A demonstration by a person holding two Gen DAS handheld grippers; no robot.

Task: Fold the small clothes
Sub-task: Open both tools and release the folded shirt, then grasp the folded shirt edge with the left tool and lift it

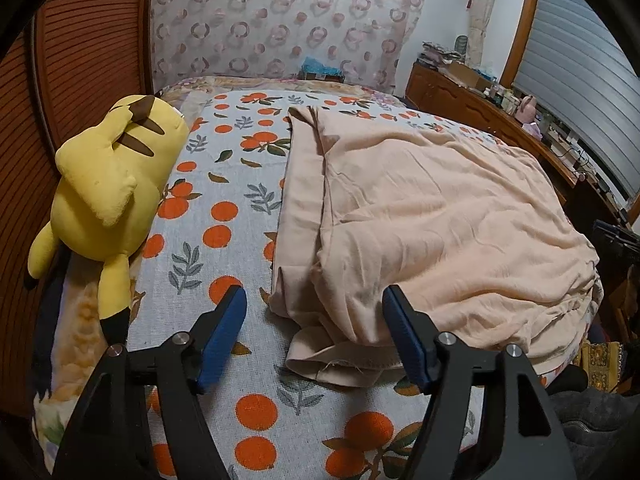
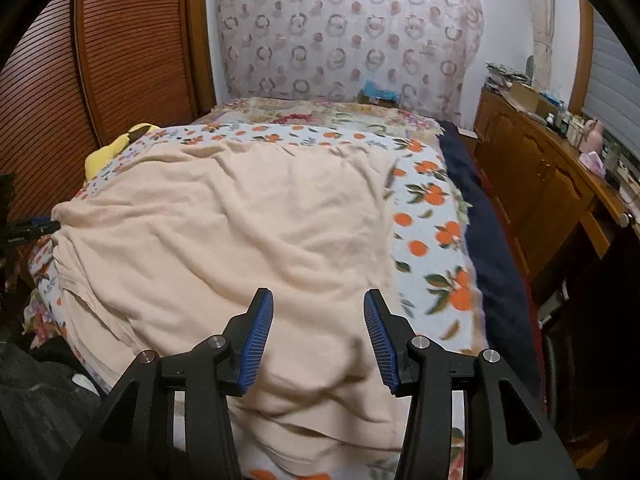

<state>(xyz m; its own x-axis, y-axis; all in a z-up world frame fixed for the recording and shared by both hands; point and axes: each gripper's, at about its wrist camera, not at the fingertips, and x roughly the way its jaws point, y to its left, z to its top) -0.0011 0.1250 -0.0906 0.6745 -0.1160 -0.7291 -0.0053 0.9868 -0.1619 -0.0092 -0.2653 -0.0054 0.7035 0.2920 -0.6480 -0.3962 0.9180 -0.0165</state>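
A peach-coloured garment (image 1: 420, 216) lies spread and wrinkled on the bed, with a folded strip along its left edge. It also shows in the right wrist view (image 2: 224, 232), filling the middle of the bed. My left gripper (image 1: 314, 304) is open and empty, low over the garment's near left corner. My right gripper (image 2: 318, 304) is open and empty, just above the garment's near right part. The left gripper's dark tip shows at the left edge of the right wrist view (image 2: 28, 230).
The bed has a white sheet with orange fruit print (image 1: 224, 208). A yellow plush toy (image 1: 108, 192) lies along its left side by a wooden slatted wall (image 1: 80, 60). A cluttered wooden dresser (image 2: 540, 176) stands right of the bed. A dark blanket (image 2: 492, 248) edges the bed's right side.
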